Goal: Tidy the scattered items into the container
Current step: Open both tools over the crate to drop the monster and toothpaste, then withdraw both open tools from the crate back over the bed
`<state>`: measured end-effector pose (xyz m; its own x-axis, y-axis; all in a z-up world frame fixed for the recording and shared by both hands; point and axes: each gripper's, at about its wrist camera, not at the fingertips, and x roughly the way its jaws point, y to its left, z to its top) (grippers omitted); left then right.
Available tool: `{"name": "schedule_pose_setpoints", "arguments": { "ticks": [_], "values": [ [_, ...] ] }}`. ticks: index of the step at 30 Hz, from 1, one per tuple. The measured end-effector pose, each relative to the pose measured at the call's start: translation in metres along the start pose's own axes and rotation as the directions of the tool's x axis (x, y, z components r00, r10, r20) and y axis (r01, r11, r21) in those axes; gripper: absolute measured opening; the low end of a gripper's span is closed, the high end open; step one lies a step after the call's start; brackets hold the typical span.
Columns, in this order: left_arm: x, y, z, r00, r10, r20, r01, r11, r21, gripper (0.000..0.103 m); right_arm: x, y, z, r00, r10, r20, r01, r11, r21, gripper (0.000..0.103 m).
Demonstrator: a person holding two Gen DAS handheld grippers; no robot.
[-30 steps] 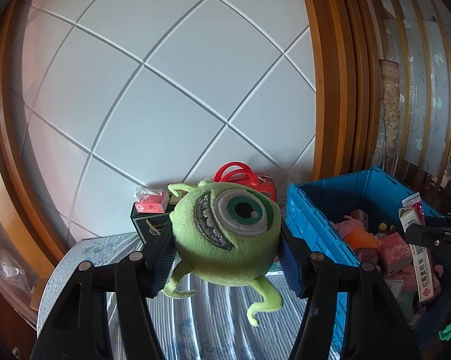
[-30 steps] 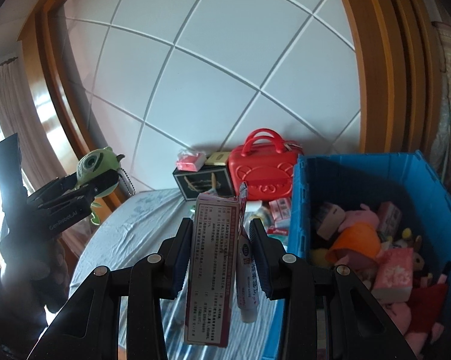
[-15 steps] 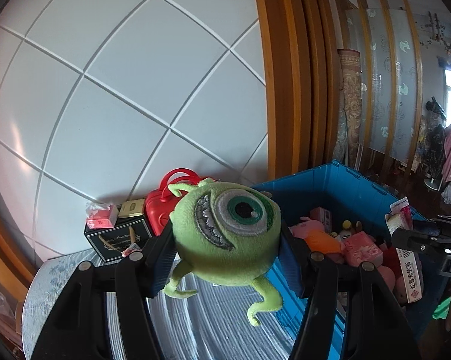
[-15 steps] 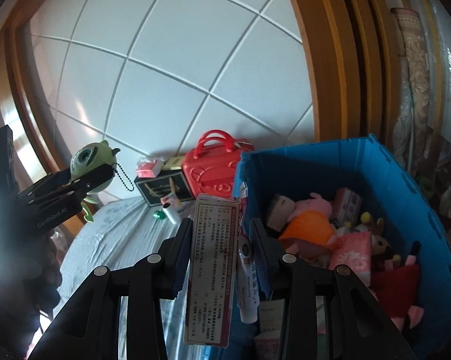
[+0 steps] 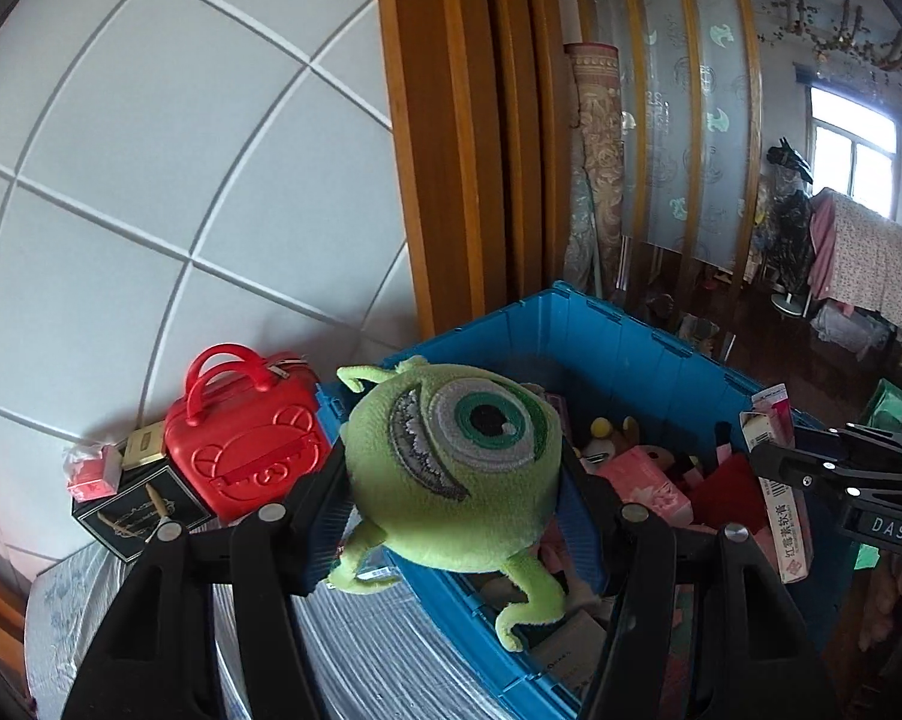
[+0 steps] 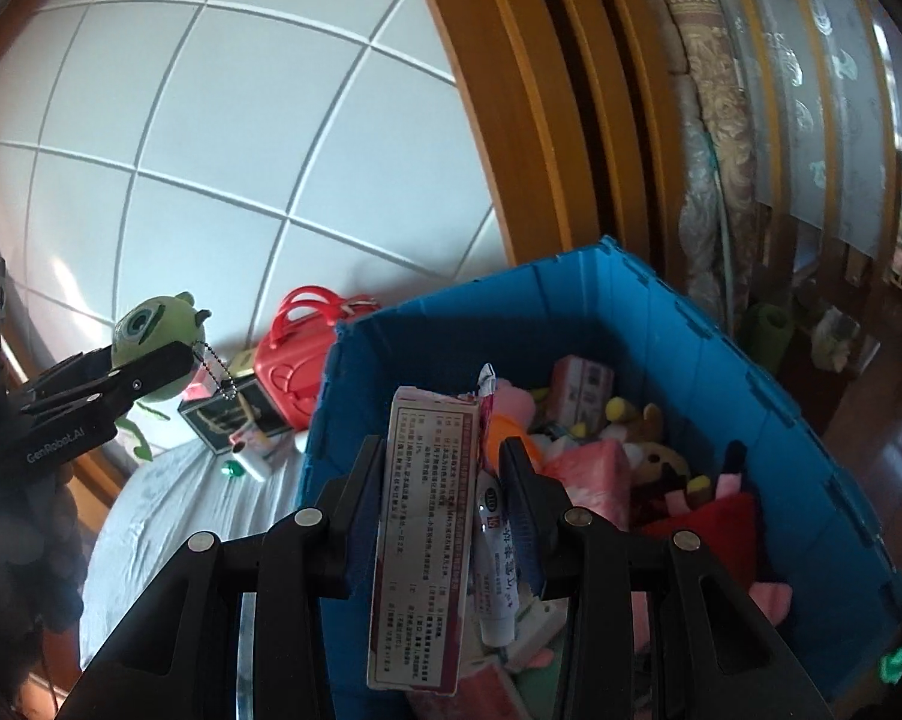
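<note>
1. We find the green plush toy (image 5: 451, 468) clamped between the pads of the left gripper (image 5: 451, 516), carried in the air over the near left wall of the blue crate (image 5: 619, 336). Its legs dangle below the pads, one just above the rim.
2. We find the medicine box (image 6: 421, 540) and a white tube (image 6: 496, 564) clamped together in the right gripper (image 6: 445, 516), both standing upright, above the near part of the crate.
3. Risk: the tube sits beside the box in one grip. We judge that it could slide out early and, if it does so before the gripper is well inside the walls, land outside the crate.
4. Risk: the toy is round and soft; it hangs over the wall, not the middle. We judge that a release here could let it roll off the rim onto the striped table (image 5: 379, 660).
5. Risk: a bead chain (image 6: 214, 372) hangs from the toy beside the left gripper. We judge that it might catch on a finger on release.
6. Risk: the crate already holds many soft toys and a pink packet (image 5: 649, 480). We judge that new things dropped on the heap could bounce or slide.
7. Risk: both grippers are near each other over one crate; a collision is possible.
8. Outstanding: a red toy case (image 5: 247, 450), a black box (image 5: 133, 516) and a small bottle (image 6: 253, 459) remain at the table's far edge, beside the crate.
</note>
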<state>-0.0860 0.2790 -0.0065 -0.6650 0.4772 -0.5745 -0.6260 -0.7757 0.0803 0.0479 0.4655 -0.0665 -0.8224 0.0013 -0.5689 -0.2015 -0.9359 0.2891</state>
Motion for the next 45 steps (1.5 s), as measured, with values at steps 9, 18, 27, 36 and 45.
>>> {"name": "schedule_pose_setpoints", "arguments": {
  "ticks": [9, 18, 27, 36, 45],
  "values": [
    [0.049, -0.038, 0.013, 0.993, -0.076, -0.088, 0.080, 0.996, 0.041, 0.061, 0.011, -0.038, -0.009, 0.997, -0.071, -0.018, 0.072, 0.996, 0.054, 0.038],
    [0.060, -0.055, 0.017, 0.989, -0.108, -0.104, 0.114, 0.992, 0.054, 0.061, 0.012, -0.056, -0.010, 0.995, -0.095, -0.028, 0.097, 0.992, 0.079, 0.038],
    [0.065, -0.071, 0.020, 0.989, -0.103, -0.106, 0.111, 0.991, 0.072, 0.062, 0.009, -0.064, -0.012, 0.992, -0.125, -0.034, 0.127, 0.989, 0.078, 0.039],
    [0.067, -0.092, 0.013, 0.985, -0.018, -0.170, 0.045, 0.986, 0.161, 0.103, -0.006, -0.067, -0.011, 0.988, -0.156, 0.017, 0.154, 0.983, 0.097, 0.102],
    [0.049, -0.084, 0.004, 0.988, -0.002, -0.156, 0.027, 0.986, 0.164, 0.103, -0.017, -0.057, -0.012, 0.990, -0.140, 0.025, 0.137, 0.986, 0.093, 0.102]
  ]
}}
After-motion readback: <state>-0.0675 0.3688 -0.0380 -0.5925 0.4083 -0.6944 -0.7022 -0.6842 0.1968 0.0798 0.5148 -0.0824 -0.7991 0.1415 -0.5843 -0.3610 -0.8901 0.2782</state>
